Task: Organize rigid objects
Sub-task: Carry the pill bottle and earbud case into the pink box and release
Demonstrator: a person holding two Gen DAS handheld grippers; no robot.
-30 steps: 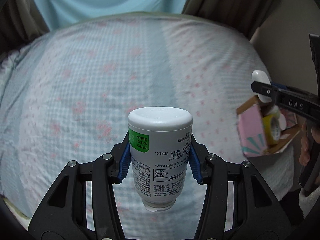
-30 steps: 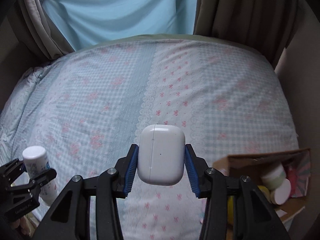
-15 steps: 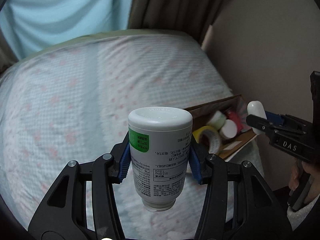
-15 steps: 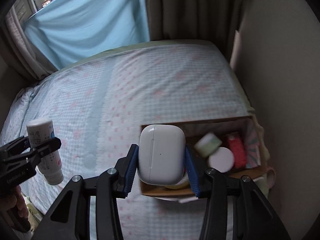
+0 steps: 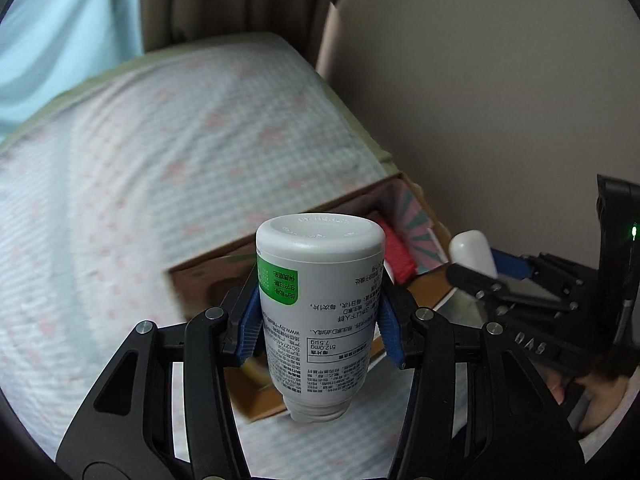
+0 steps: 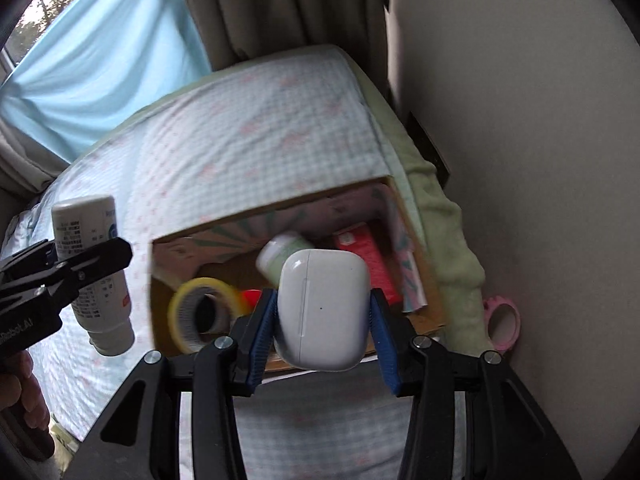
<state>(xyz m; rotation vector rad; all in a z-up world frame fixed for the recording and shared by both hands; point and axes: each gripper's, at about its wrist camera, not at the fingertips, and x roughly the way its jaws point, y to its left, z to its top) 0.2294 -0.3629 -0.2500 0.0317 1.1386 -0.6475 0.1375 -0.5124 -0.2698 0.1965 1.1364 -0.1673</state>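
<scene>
My left gripper (image 5: 320,316) is shut on a white bottle (image 5: 320,300) with a green label, held cap-down above the near edge of an open cardboard box (image 5: 192,280). The bottle also shows in the right wrist view (image 6: 94,272). My right gripper (image 6: 323,320) is shut on a white earbuds case (image 6: 323,312), held over the front of the same box (image 6: 280,210). The case also shows in the left wrist view (image 5: 472,250). Inside the box lie a yellow tape roll (image 6: 200,312), a pale green jar (image 6: 280,256) and a red packet (image 6: 368,252).
The box sits at the right edge of a bed (image 6: 248,132) with a checked, pink-flowered sheet. A beige wall (image 6: 520,140) is close on the right. A pink tape roll (image 6: 502,322) lies between bed and wall. Curtains (image 6: 260,8) hang behind the bed.
Both grippers have swung right and closer to the box, which now sits directly under them. Each keeps hold of its object.
</scene>
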